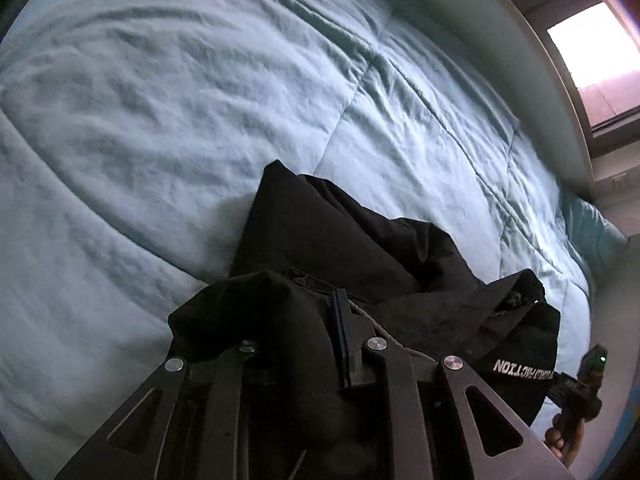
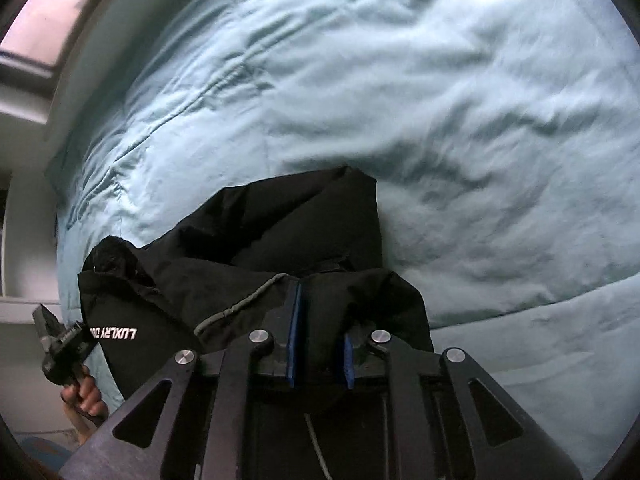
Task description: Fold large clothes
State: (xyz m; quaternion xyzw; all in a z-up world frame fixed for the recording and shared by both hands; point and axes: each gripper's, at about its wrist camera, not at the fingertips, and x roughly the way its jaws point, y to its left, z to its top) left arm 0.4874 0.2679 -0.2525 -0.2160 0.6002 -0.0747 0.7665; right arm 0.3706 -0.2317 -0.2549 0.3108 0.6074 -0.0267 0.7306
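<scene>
Pale blue quilted bedspread (image 2: 440,100) below; my right claw (image 2: 320,344) and left claw (image 1: 304,344) both pinch the black fabric jacket (image 2: 280,240), upside-down lettering "LUXURY", rest cut off.

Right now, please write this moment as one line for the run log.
step: lifting garment | left gripper: shut on black jacket | right gripper: shut on black jacket | below: light blue comforter | fold: not yet done
</scene>
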